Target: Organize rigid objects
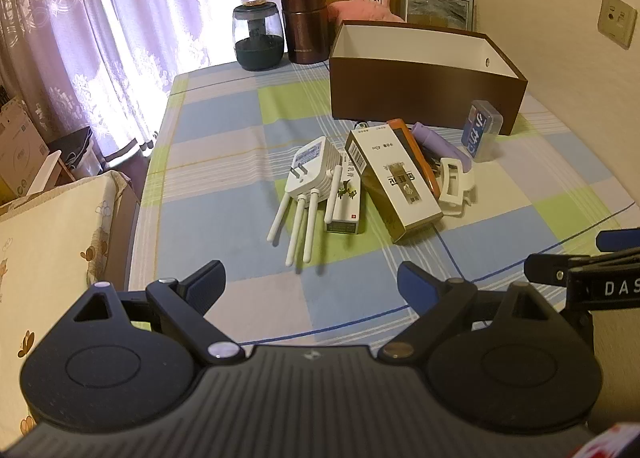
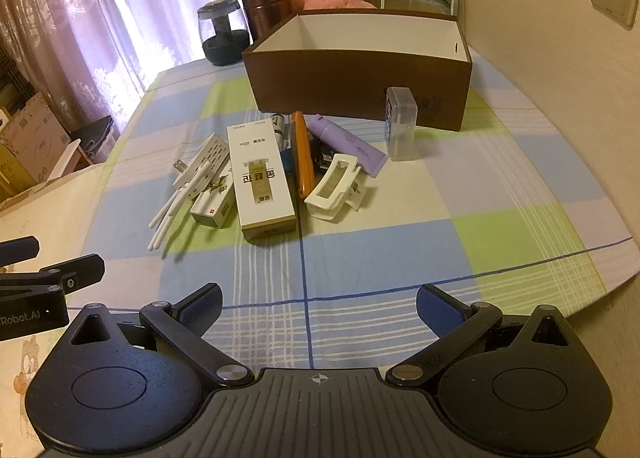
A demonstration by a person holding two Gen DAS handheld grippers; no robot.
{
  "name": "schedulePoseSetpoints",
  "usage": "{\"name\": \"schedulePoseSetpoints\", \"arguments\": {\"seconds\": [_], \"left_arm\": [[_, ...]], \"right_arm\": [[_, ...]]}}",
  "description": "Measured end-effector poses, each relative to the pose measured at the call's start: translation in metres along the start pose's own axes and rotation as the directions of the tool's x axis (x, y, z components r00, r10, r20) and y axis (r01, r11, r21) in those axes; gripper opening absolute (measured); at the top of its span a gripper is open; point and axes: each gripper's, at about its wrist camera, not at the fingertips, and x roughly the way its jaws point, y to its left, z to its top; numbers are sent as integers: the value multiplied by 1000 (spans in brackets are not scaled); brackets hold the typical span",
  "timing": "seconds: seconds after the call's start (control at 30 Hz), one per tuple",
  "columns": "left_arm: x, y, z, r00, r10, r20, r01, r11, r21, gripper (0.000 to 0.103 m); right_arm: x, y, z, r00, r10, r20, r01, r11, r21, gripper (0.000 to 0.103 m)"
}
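Left gripper [image 1: 310, 284] and right gripper [image 2: 319, 306] fingers spread, empty, bare cloth before clutter [image 2: 266, 174]

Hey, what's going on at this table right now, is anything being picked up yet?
Not yet. The left gripper and the right gripper both hover over the near edge of the checked tablecloth, jaws open and holding nothing. A pile waits in front of the brown box: a white router, a long white carton, a cream hair clip, a purple tube and a small clear case. What shows of the box's white inside is bare; its floor is hidden.
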Motion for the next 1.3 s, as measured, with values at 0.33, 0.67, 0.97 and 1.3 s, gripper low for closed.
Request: {"name": "schedulePoseSetpoints", "arguments": {"seconds": [0.33, 0.67, 0.97, 1.3], "left_arm": [[8, 7, 4, 1000, 11, -20, -11, 1000, -21, 91], [34, 11, 21, 999, 10, -39, -12, 998, -55, 91], [57, 5, 39, 999, -9, -50, 6, 998, -64, 88], [87, -10, 59, 997, -19, -77, 14, 998, -67, 84]], "right_arm": [[14, -7, 13, 999, 40, -9, -40, 999, 7, 101], [33, -15, 36, 995, 95, -2, -95, 995, -12, 99], [56, -32, 59, 995, 102, -8, -102, 995, -12, 95], [82, -58, 82, 993, 113, -22, -113, 993, -18, 85]]}}
